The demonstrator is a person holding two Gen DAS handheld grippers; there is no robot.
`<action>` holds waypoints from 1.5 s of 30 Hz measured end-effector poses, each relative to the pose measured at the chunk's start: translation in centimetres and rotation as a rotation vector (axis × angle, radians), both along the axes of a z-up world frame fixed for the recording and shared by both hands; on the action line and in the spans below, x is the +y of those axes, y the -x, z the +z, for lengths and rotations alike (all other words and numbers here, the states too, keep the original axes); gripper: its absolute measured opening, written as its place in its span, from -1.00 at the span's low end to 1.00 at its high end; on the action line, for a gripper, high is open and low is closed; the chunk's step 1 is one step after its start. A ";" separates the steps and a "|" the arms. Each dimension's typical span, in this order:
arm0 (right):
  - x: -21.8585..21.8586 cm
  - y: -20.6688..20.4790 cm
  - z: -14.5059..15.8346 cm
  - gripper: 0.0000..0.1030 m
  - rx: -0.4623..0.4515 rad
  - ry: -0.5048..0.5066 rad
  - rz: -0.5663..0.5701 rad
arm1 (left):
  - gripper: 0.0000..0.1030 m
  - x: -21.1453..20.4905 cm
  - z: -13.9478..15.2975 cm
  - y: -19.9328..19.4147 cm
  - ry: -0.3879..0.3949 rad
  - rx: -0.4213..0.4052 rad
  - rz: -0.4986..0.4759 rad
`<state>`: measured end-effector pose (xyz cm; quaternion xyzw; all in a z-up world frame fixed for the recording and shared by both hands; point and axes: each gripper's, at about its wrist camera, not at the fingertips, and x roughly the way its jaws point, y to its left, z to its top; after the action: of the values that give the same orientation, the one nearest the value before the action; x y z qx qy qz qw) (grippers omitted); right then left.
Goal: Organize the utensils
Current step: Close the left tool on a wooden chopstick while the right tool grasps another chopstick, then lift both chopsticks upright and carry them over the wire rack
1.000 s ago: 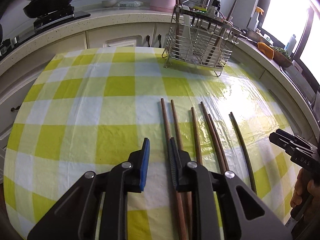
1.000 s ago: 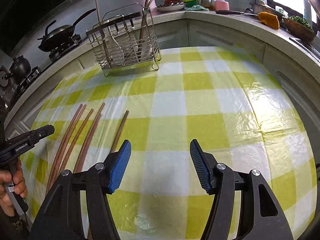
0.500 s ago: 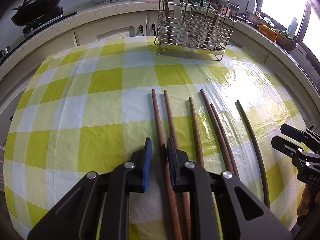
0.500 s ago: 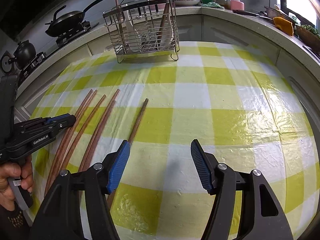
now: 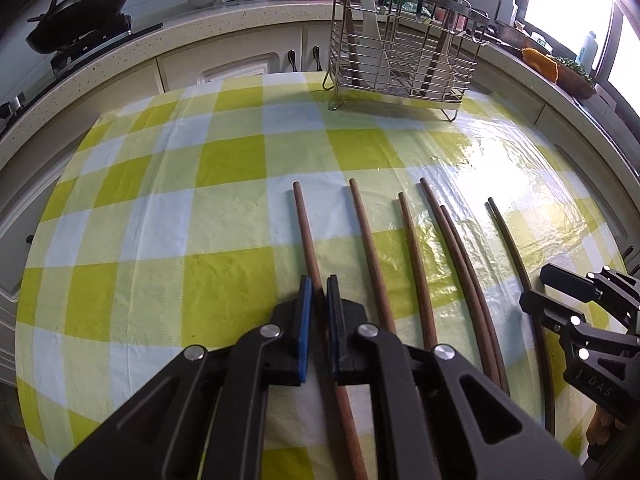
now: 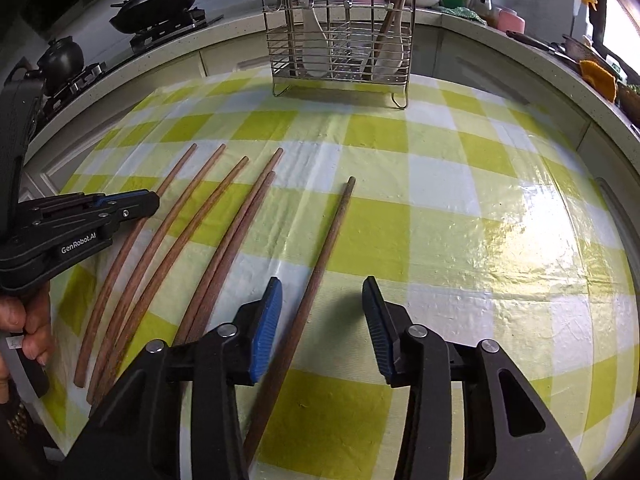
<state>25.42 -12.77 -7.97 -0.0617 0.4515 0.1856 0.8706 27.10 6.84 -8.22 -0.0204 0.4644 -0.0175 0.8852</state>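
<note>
- Wooden chopsticks (image 5: pixel 416 264) lie side by side on the yellow-and-white checked surface (image 5: pixel 224 168), on the near side of the wire rack (image 5: pixel 404 56), their tips toward it.
- The left gripper (image 5: pixel 316 292) is clamped on the leftmost chopstick (image 5: pixel 306 232), farthest to the left of the rack.
- The right gripper (image 6: pixel 322 304) is closing, pads not touching; the rightmost chopstick (image 6: pixel 332 232) lies between them, nearer the left pad.
- The rack stands at the far edge of the surface, holding white spoons (image 6: pixel 316 52) and a wooden stick.
- Behind the rack, a black pan (image 5: pixel 84 4) sits on the stove.
</note>
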 end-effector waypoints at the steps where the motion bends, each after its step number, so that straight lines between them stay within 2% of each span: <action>1: 0.1 0.0 0.0 -0.38 0.000 0.001 0.001 | -0.85 0.2 0.0 0.1 0.002 0.000 0.002; 4: 0.1 -0.1 0.0 -0.63 -0.014 0.015 0.002 | -0.85 0.5 0.0 0.2 0.008 -0.001 0.008; 5: 0.0 -0.1 0.0 -0.77 -0.013 0.007 0.000 | -0.85 0.6 0.0 0.3 0.009 -0.001 0.009; 9: -0.4 -0.4 -0.1 -0.86 -0.005 -0.019 -0.002 | -0.85 0.7 0.0 0.4 0.012 -0.002 0.010; 23: -2.4 -0.7 1.4 -0.87 -0.028 -0.062 -0.036 | -0.86 0.8 0.9 0.9 0.017 -0.024 0.017; 45: -3.6 -0.3 3.5 -0.87 -0.069 -0.094 -0.049 | -0.88 0.2 4.3 2.1 0.028 -0.098 0.008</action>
<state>25.71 -16.36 -4.45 -0.0163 0.4132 0.1830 0.8919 25.04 7.05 -3.92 -0.0340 0.4202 -0.0214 0.9066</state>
